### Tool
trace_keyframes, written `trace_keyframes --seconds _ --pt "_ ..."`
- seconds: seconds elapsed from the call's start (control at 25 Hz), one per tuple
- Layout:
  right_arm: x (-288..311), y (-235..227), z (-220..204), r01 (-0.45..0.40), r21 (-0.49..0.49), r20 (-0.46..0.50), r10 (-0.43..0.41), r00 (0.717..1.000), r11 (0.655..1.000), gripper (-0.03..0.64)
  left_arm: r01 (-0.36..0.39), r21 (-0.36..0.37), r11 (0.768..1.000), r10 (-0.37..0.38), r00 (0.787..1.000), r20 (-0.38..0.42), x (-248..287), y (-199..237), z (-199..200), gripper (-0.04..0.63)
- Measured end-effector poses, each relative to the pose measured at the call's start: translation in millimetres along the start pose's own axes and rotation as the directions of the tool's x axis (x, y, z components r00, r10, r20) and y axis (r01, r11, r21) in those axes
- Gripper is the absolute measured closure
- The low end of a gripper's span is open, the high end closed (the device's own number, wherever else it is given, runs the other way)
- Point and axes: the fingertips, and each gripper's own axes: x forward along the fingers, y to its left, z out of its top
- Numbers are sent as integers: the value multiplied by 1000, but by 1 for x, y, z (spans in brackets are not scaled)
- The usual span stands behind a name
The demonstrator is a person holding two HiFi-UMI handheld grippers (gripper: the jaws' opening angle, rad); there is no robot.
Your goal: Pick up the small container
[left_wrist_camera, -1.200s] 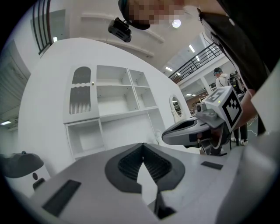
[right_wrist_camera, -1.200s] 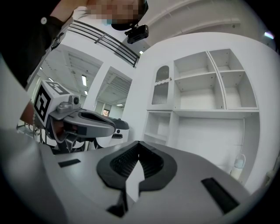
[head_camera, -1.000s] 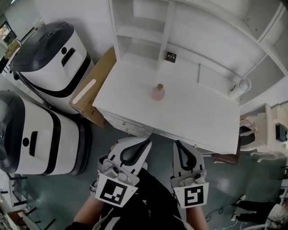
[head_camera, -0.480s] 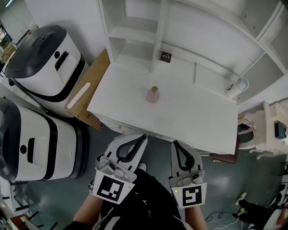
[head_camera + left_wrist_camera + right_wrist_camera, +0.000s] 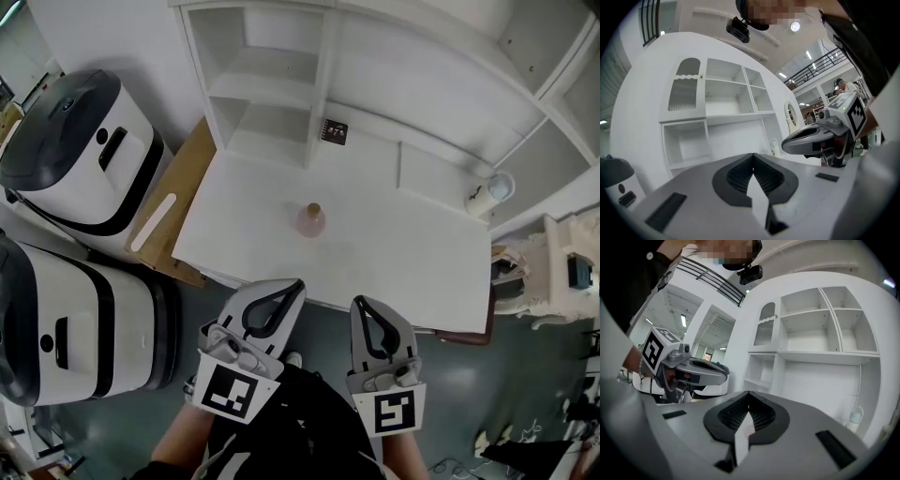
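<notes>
1. White desk (image 5: 403,253), open shelving along its 12 o'clock edge.
2. Grey left gripper (image 5: 298,284): at the desk's 6 o'clock edge, jaws pressed fully together, nothing held.
3. Grey right gripper (image 5: 358,302): just beside the left, at 3 o'clock; jaws likewise closed, empty.
4. Small pinkish cork-topped container (image 5: 311,220): upright mid-desk, at 12 o'clock from both grippers, well apart.
</notes>
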Motion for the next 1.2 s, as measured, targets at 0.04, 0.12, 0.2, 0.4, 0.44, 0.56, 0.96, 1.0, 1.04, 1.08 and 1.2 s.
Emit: trace_keyframes --seconds 0.04,0.12,0.2,0.4,0.44,0.56,0.96,1.0,1.04,1.08,1.2 --pt "6 -2 0 2 -1 0 -2 1000 1000 615 5 0 1000 -5 1000 0 4 5 -1 594" --pt "19 -6 -1 6 0 -4 -6 1000 1000 615 14 2 1000 -14 1000 0 11 15 -5 594" --pt "31 -8 0 11 2 -8 -11 1000 1000 615 22 4 1000 -22 1000 -2 18 25 -8 594" --pt "62 -15 0 28 1 -17 -28 999 1000 615 48 6 999 -48 999 0 33 50 -16 594" --pt "67 -16 0 33 1 -20 -33 999 999 615 54 6 999 -54 999 2 36 55 -17 594" --pt "82 -18 -1 45 1 -29 -45 999 999 615 70 3 998 -70 998 5 44 67 -22 594" --pt "118 -19 -14 67 -13 -77 -67 995 998 615 116 -8 993 -115 993 14 58 96 -42 594" --pt "121 -20 -14 70 -11 -81 -70 994 998 615 120 -14 993 -120 993 14 59 98 -44 594" --pt "124 -20 -15 73 -7 -85 -74 994 997 615 123 -23 992 -123 992 14 59 99 -47 594" --pt "127 -21 -17 77 -5 -89 -78 993 997 615 125 -34 992 -125 992 14 60 100 -49 594" --pt "136 -21 -20 82 -19 -92 -83 992 996 615 130 -60 990 -129 992 9 61 104 -57 594"
